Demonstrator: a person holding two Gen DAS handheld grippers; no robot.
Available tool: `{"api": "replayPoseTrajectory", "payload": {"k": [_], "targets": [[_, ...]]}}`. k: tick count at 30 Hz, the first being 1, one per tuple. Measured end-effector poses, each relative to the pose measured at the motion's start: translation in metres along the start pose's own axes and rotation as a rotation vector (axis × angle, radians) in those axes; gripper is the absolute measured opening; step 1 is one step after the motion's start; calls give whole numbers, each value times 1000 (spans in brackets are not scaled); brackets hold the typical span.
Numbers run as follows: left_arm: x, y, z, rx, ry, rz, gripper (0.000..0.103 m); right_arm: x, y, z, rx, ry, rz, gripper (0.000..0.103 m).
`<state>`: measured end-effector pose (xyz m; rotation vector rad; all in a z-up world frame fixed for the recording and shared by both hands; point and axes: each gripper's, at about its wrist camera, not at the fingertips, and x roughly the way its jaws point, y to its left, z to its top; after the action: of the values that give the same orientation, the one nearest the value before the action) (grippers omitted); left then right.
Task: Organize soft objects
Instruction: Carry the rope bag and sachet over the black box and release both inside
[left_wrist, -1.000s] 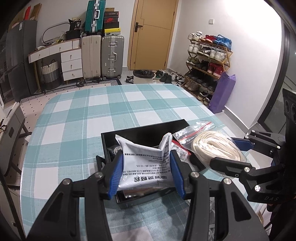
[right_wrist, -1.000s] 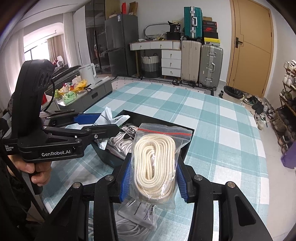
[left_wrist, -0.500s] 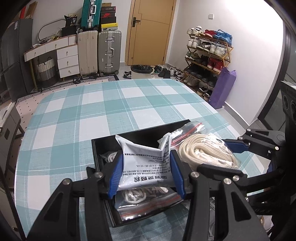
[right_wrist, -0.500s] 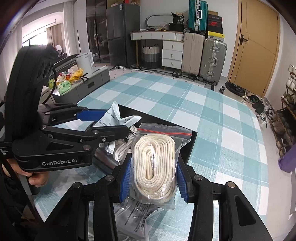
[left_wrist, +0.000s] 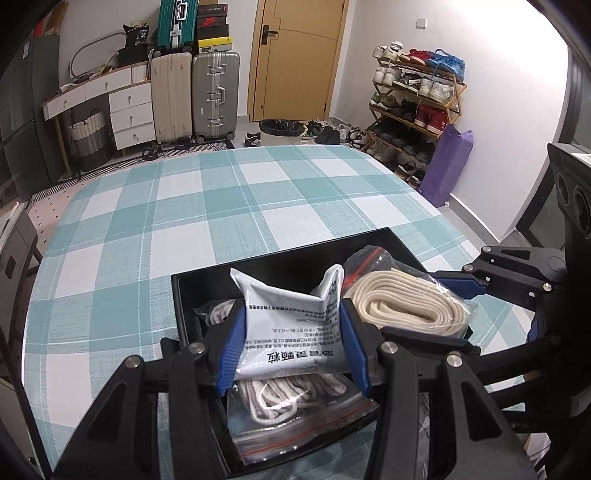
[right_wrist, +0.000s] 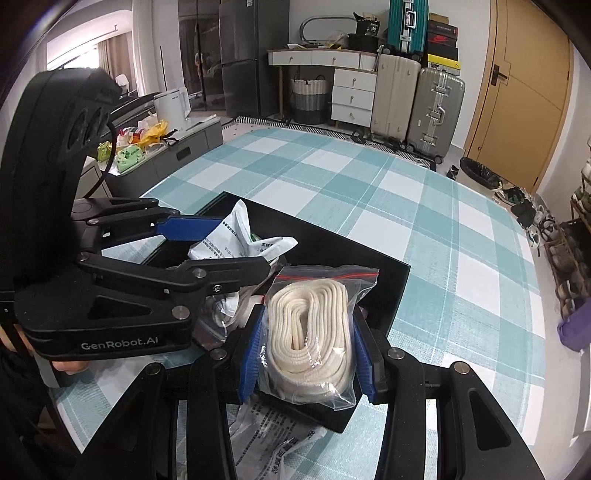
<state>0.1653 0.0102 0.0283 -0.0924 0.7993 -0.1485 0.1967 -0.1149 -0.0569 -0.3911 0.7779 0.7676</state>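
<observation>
My left gripper is shut on a white printed sachet, held above the black box on the checked table. My right gripper is shut on a clear zip bag of cream rope, held over the box's near right corner. In the left wrist view that rope bag hangs just right of the sachet. In the right wrist view the sachet shows between the left gripper's fingers. Inside the box lies another zip bag of pale cord.
More printed sachets lie on the tablecloth under my right gripper, in front of the box. A hand holds the left gripper's handle. Suitcases, drawers, a shoe rack and a door stand beyond the table's far edge.
Both grippers have moved forward and lower over the black box, carrying the sachet and the rope bag. More of the box's inside and its cord bag now shows under the sachet.
</observation>
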Motion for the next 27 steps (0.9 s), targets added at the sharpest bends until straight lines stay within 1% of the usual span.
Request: {"api": "replayPoseTrajectory", "payload": {"k": [8,10,18,22,24,26,27], "targets": [[7,0,-1,14,13,2,48,14,-2,0,-19,15,8,43],[9,1,-1,16,14,0,48,15,-1,0,-31,2,6,43],[14,0,0,19,20,-6,48,18,-2,0,-38,2,6,43],[13,0,0,23,23,-11,51,16,-3,0,-51,-13,1,44],[11,0,0,23,20,-14,56,11,-2,-1,-57,-27,0,48],[5,1,0,15,0,2,71,3,-2,-3,-55,-46,-10,55],[2,2,0,6,-10,12,74,-2,-2,-4,-52,-60,-15,56]]}}
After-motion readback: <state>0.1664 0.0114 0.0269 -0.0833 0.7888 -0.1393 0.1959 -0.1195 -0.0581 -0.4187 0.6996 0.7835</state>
